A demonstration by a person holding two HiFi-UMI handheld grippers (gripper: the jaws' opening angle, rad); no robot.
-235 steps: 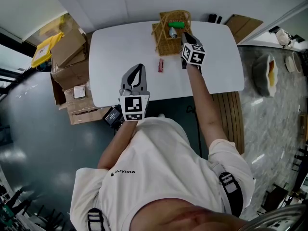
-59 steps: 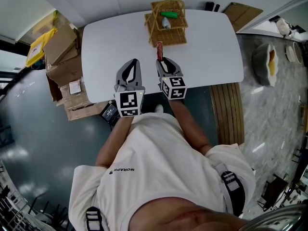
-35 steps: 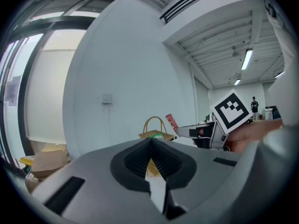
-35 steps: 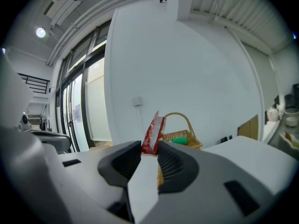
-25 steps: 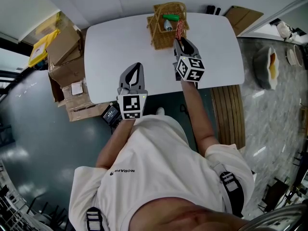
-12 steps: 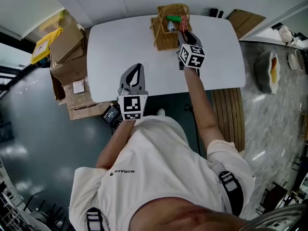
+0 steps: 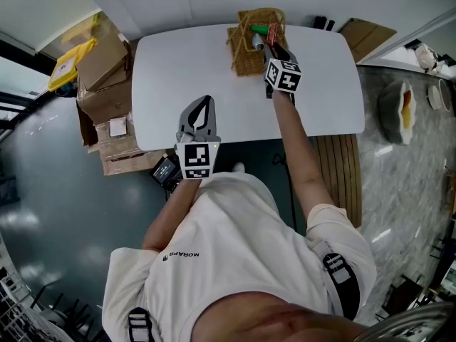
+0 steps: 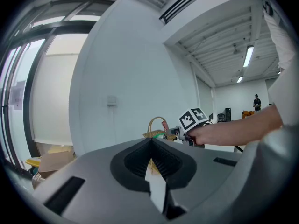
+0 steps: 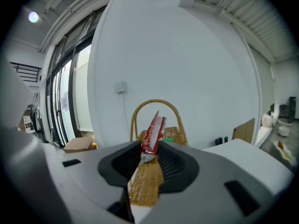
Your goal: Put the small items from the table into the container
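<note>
A wicker basket [image 7: 251, 52] with a hoop handle stands at the far edge of the white table [image 7: 185, 70]. Inside it lie a green item [image 7: 261, 29] and a grey item [image 7: 255, 43]. My right gripper [image 7: 273, 43] is shut on a red snack packet [image 7: 271, 32], held upright at the basket's right side. In the right gripper view the red packet [image 9: 153, 132] stands between the jaws, in front of the basket [image 9: 145, 185] and its handle. My left gripper [image 7: 202, 104] hovers over the table's near edge, jaws together and empty. Its own view shows the left gripper [image 8: 150, 141] pointing at the basket [image 8: 156, 134].
Cardboard boxes [image 7: 107, 70] and a yellow item [image 7: 71, 59] sit on the floor left of the table. A wooden slatted bench [image 7: 335, 162] stands at the right. A black device [image 7: 167, 169] lies below the near table edge. A bowl-like object [image 7: 399, 112] rests on the floor far right.
My right gripper has carried the red packet away from me and slightly down, up to the basket's right side. The left gripper has stayed where it was.
</note>
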